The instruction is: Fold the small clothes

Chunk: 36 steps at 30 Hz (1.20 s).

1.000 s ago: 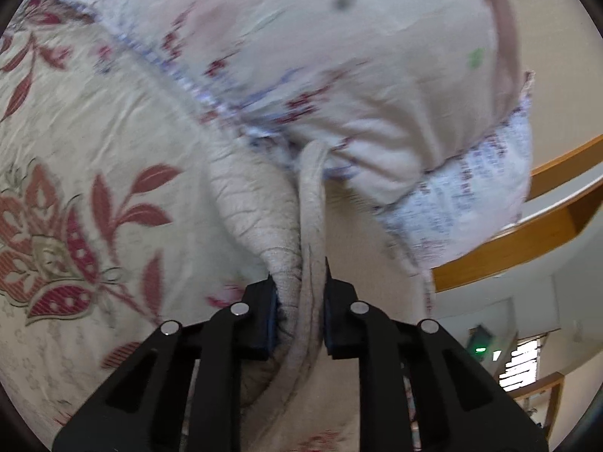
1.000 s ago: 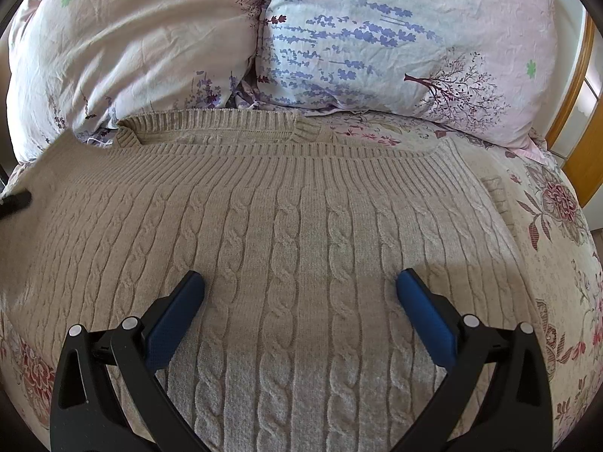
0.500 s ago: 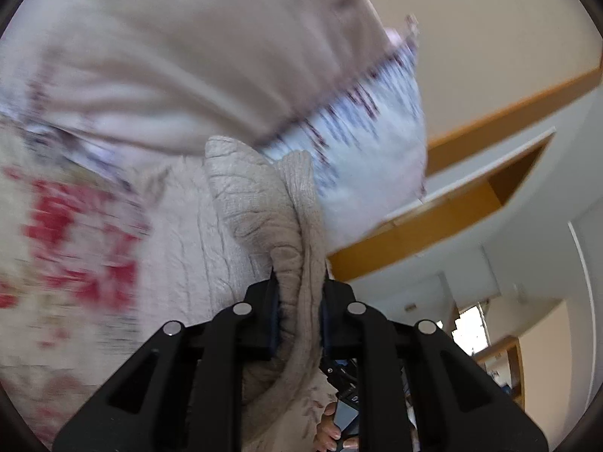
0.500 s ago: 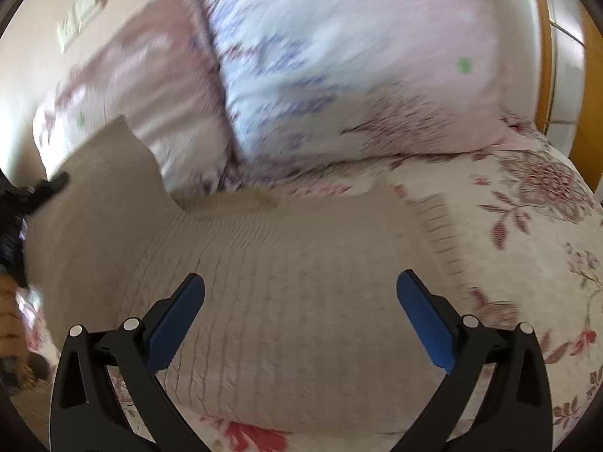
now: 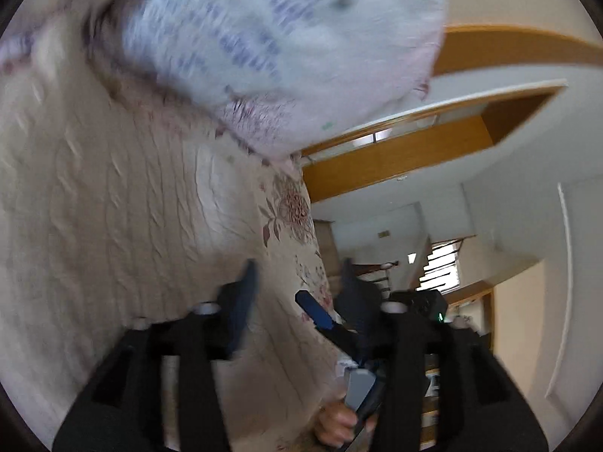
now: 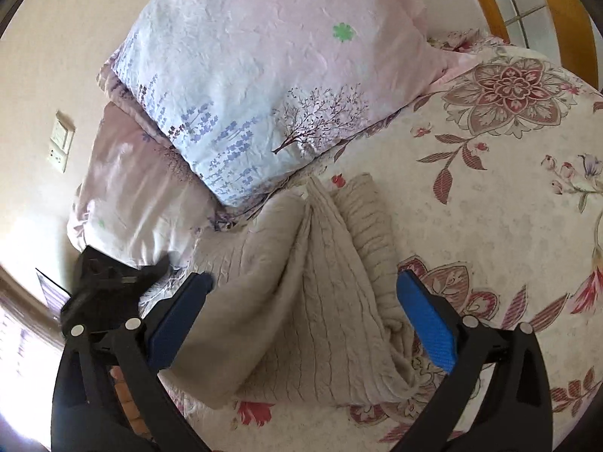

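A beige cable-knit sweater [image 6: 301, 301] lies folded over on the floral bedspread, below the pillows. It fills the left of the blurred left wrist view [image 5: 113, 226]. My left gripper [image 5: 297, 282] is open and empty above the sweater's right edge; it also shows as a dark shape in the right wrist view [image 6: 113, 282] at the sweater's left. My right gripper [image 6: 305, 301] is open wide, its blue pads either side of the sweater, holding nothing. It also shows in the left wrist view [image 5: 316, 312].
Two pink and blue floral pillows [image 6: 264, 86] lean against the wall behind the sweater. The bedspread [image 6: 508, 188] stretches to the right. A wooden bed frame [image 6: 557, 7] edges the far right. A wall switch [image 6: 60, 143] is at left.
My left gripper carried the sweater's side across, then opened and let it go. The sweater now lies folded narrower. My right gripper swung to the right and stayed open.
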### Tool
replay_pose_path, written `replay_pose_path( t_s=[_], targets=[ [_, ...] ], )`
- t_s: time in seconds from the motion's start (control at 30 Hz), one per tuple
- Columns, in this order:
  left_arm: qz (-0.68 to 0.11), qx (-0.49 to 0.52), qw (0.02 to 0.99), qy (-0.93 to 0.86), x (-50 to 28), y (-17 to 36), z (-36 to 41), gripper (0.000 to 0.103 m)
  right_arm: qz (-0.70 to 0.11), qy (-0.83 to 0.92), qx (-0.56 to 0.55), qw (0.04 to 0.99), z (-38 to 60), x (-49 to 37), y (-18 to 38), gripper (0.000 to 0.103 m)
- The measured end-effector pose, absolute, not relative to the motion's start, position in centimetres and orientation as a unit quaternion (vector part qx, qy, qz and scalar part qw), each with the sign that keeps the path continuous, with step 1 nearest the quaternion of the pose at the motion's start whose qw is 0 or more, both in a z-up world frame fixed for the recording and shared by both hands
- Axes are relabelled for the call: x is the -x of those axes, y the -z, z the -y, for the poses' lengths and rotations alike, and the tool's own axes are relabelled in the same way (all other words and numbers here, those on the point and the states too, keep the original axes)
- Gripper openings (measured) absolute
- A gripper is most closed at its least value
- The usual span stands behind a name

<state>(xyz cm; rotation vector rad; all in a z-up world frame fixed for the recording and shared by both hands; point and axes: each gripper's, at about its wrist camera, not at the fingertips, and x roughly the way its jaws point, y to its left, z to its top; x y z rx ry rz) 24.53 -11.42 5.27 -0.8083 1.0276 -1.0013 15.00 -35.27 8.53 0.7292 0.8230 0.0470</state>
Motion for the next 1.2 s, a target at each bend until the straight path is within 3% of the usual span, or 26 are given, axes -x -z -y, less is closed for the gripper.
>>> replay_pose_path(
  t_s=[0.07, 0.23, 0.4, 0.47, 0.5, 0.6, 0.83, 0.87, 0.9, 0.93, 1.2],
  targets=[
    [-0.433, 0.335, 0.723, 0.422, -23.5, -6.9, 9.1, 0.064, -0.399, -0.045, -0.361, 0.842, 35.4, -15.5, -8.4, 0.095],
    [-0.426, 0.250, 0.824, 0.276, -21.6, -7.4, 3.8, 0.067, -0.436, -0.086, -0.391, 0.806, 34.8, -17.5, -6.9, 0.078],
    [-0.456, 0.248, 0.820, 0.240, -21.5, -3.9, 1.8, 0.068, -0.477, -0.083, -0.368, 0.794, 33.4, -19.6, -5.6, 0.074],
    [-0.468, 0.253, 0.811, 0.244, -21.8, -2.8, 2.4, 0.068, -0.496, -0.090, -0.354, 0.788, 32.6, -20.2, -4.9, 0.068],
    [-0.472, 0.254, 0.806, 0.249, -21.9, -2.4, 2.4, 0.068, -0.506, -0.098, -0.345, 0.785, 32.0, -20.5, -4.7, 0.057],
    [-0.477, 0.254, 0.795, 0.275, -21.7, -1.3, 2.6, 0.068, -0.514, -0.112, -0.322, 0.787, 30.9, -20.7, -4.6, 0.052],
    [-0.492, 0.270, 0.771, 0.300, -21.6, 0.5, 3.1, 0.068, -0.504, -0.108, -0.404, 0.756, 32.1, -23.2, -2.5, 0.044],
    [-0.489, 0.271, 0.772, 0.302, -21.5, 0.6, 3.1, 0.069, -0.504, -0.103, -0.408, 0.754, 32.3, -23.4, -2.4, 0.041],
    [-0.490, 0.269, 0.772, 0.303, -21.5, 0.5, 3.1, 0.069, -0.505, -0.098, -0.404, 0.756, 32.3, -23.5, -2.5, 0.030],
    [-0.490, 0.269, 0.771, 0.304, -21.3, 0.4, 2.9, 0.069, -0.502, -0.094, -0.396, 0.763, 32.2, -23.6, -2.7, 0.022],
    [-0.485, 0.277, 0.770, 0.307, -21.4, 0.2, 2.6, 0.071, -0.398, -0.039, -0.124, 0.908, 26.5, -21.5, -11.0, 0.018]
  ],
)
